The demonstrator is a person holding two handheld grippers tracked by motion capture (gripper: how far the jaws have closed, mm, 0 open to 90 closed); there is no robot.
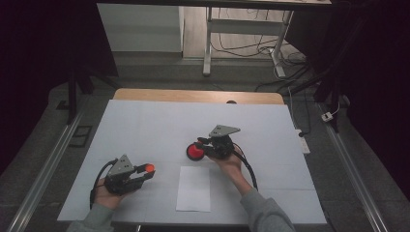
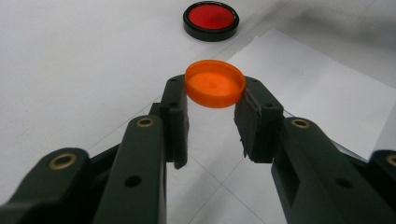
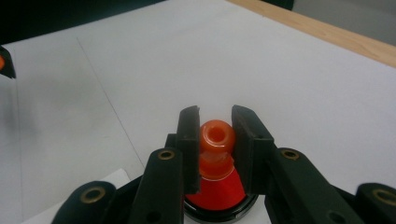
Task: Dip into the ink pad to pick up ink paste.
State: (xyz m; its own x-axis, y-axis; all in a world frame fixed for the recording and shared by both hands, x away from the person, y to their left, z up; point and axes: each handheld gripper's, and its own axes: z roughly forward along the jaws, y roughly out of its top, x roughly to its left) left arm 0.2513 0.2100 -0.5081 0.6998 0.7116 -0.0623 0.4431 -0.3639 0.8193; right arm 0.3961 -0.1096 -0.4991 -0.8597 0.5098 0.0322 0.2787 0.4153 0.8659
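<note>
Left gripper (image 1: 145,170), at seven o'clock on the white table cover (image 1: 145,121), clamped on an orange cap (image 2: 215,84), cap pinched by its rim between both pads and held level above the cover. Right gripper (image 1: 202,145), just right of centre, closed on an orange stamp knob (image 3: 216,135), knob squeezed between the jaws, standing directly over a round red ink pad (image 2: 211,19) in a black case. Pad near table centre, at one o'clock from the cap and well apart from it. White paper sheet (image 1: 194,188) at six o'clock, just below the pad, between the two hands. Bare wooden table edge (image 1: 193,95) at twelve o'clock.
</note>
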